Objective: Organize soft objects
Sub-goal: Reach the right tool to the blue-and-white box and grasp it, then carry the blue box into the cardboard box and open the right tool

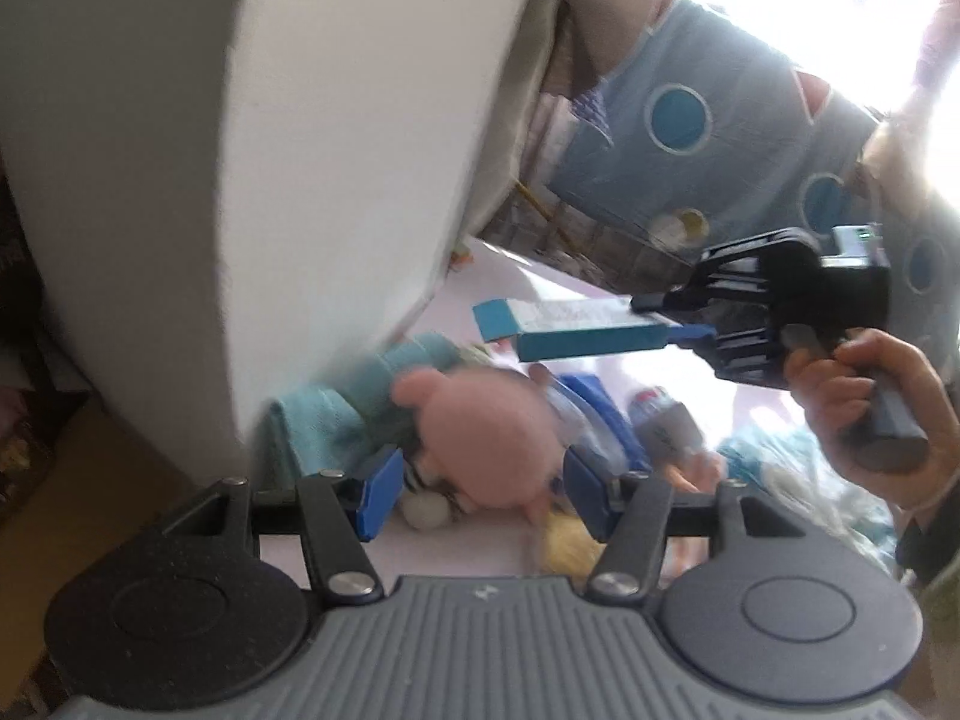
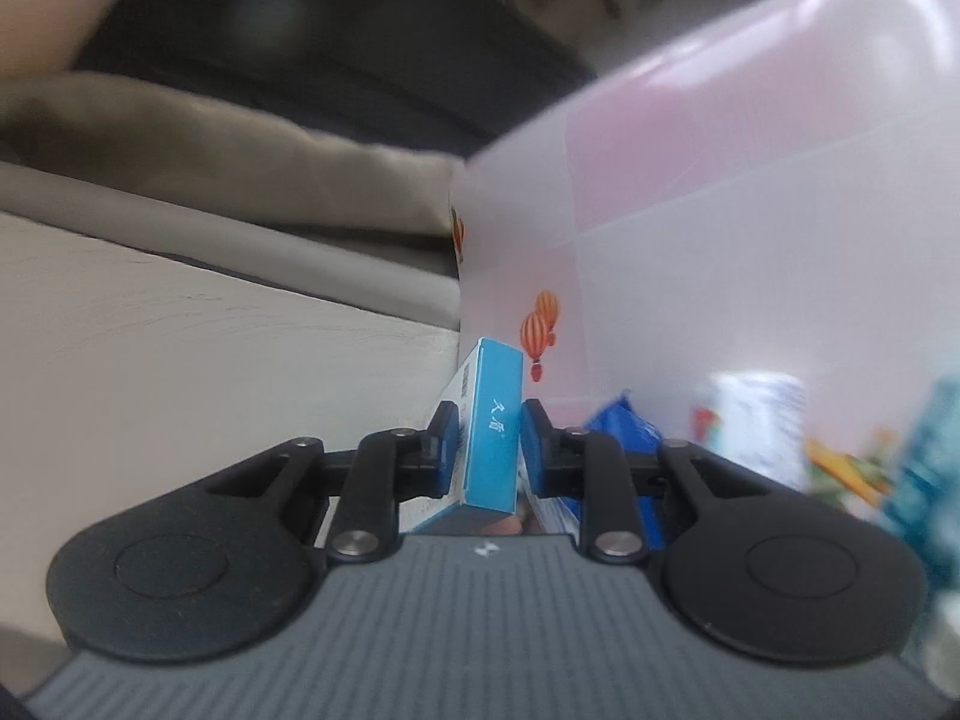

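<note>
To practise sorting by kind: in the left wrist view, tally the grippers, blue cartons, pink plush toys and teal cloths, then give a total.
Grippers: 2 (left gripper, right gripper)
Blue carton: 1
Pink plush toy: 1
Teal cloth: 1
Total: 5

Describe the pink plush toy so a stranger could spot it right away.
Start at the big white box wall and go down to its base, where a folded teal towel lies. Right beside the towel sits the round pink plush toy, between the left tool's blue fingers; it is the only pink thing there.
</note>
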The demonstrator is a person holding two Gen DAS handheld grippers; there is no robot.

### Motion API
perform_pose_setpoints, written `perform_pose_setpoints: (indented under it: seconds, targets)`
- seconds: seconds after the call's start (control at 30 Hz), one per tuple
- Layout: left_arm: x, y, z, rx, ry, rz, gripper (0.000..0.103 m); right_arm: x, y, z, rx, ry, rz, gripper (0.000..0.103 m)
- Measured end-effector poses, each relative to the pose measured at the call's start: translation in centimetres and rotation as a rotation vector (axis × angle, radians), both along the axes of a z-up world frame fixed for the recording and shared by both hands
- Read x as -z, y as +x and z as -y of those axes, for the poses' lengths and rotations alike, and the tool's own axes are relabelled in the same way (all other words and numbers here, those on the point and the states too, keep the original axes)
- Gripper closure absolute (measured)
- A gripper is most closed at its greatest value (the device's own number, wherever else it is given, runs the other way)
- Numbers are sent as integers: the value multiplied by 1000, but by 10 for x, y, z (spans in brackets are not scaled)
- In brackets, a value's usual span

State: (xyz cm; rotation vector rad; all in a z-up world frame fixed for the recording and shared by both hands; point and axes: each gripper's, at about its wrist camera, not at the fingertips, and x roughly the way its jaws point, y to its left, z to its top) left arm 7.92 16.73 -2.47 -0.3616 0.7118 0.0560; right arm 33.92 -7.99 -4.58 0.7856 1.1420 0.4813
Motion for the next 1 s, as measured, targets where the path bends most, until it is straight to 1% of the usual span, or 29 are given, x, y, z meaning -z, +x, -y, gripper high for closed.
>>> perform_pose_setpoints:
  seconds: [0.1,0.17,0.3,0.37,0.47,0.53,0.57,0.6,0.63,0.7,0.8,0.87,0.9,0.97,1.0]
  targets:
    - [8,-4,14,55,-22,-17,44,-10,-38,29,37,9,34,82]
    - [14,-6,24,84,-32,-35,47,-8,-65,44,61,9,38,82]
    - [32,-6,40,151,-82,-87,51,16,-109,58,81,19,-12,82]
    - [41,-7,48,174,-98,-115,53,31,-129,60,66,21,-52,81]
    - [50,-8,52,203,-116,-145,54,41,-151,58,1,21,-84,80]
    - [54,-9,53,217,-130,-157,54,41,-162,55,-88,11,-96,79]
    - [56,-9,53,221,-137,-163,54,39,-166,53,-126,-4,-90,78]
    - [57,-8,51,225,-149,-170,54,32,-171,53,-166,-37,-62,76]
    - [59,-8,49,229,-169,-178,54,24,-171,51,-200,-71,-26,74]
    - [60,-4,47,235,-206,-182,54,5,-166,45,-251,-150,78,72]
    - [59,5,50,236,-212,-180,53,-12,-135,32,-292,-178,169,68]
    - [60,12,55,233,-216,-183,53,-18,-114,24,-303,-176,219,62]
    - [61,16,57,230,-219,-187,53,-18,-103,16,-309,-179,236,61]
    - [62,24,61,213,-227,-196,51,-14,-83,3,-342,-190,252,60]
    - [63,28,62,207,-232,-200,50,-10,-75,-1,-355,-199,245,60]
